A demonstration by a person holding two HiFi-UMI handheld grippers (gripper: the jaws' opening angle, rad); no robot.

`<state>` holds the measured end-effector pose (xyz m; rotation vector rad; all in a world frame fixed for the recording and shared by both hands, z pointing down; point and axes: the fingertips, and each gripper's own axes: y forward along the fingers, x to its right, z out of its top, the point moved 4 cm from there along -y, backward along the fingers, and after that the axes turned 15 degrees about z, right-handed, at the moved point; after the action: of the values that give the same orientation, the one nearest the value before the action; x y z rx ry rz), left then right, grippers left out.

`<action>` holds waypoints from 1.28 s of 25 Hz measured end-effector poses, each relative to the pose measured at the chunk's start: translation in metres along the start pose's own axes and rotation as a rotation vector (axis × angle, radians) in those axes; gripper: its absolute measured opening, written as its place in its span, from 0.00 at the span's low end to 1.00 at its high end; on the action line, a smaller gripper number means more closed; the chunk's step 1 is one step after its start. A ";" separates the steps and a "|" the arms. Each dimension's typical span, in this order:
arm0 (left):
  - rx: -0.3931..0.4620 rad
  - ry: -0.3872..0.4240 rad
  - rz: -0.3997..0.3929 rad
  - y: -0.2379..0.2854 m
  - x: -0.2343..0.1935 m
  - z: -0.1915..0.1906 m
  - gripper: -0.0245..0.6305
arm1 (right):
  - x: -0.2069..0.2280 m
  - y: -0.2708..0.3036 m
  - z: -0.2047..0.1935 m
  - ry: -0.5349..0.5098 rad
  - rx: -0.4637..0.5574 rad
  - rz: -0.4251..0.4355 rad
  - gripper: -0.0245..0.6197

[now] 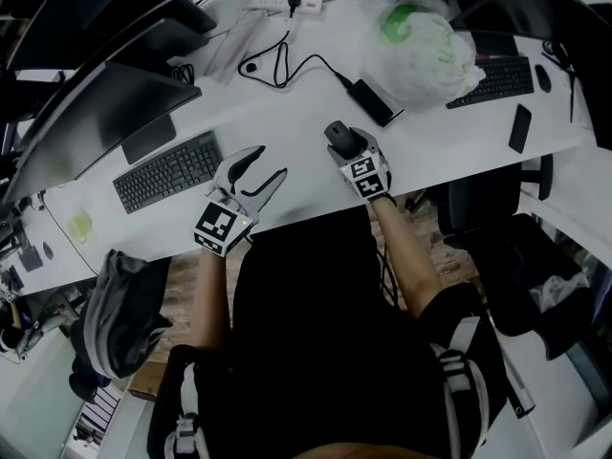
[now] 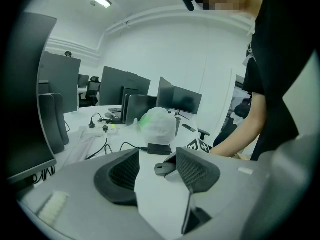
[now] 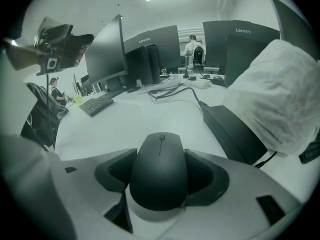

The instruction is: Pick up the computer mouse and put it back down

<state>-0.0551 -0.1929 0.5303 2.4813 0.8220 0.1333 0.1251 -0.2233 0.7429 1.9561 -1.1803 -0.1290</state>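
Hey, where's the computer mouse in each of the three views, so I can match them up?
Head view: computer mouse upper middle, at the right gripper's tip.
Left gripper view: small, lower middle, seen past the open jaws.
Right gripper view: bottom centre, between the jaws.
Shared landmark: the white plastic bag.

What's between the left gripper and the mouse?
Only bare white desktop: nothing lies between the left gripper and the computer mouse. The head view shows it; the left gripper view agrees.
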 end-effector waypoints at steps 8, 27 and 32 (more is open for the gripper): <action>0.018 -0.001 -0.003 -0.001 -0.001 0.005 0.37 | 0.000 0.002 -0.004 -0.051 -0.012 -0.024 0.50; 0.129 -0.002 0.011 -0.041 -0.008 0.017 0.37 | -0.008 -0.016 0.022 -0.043 0.034 -0.012 0.63; 0.166 -0.013 0.005 -0.059 -0.014 0.016 0.37 | -0.016 -0.035 0.042 -0.033 0.093 -0.069 0.62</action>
<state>-0.0940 -0.1679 0.4881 2.6364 0.8534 0.0526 0.1205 -0.2290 0.6865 2.0844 -1.1592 -0.1452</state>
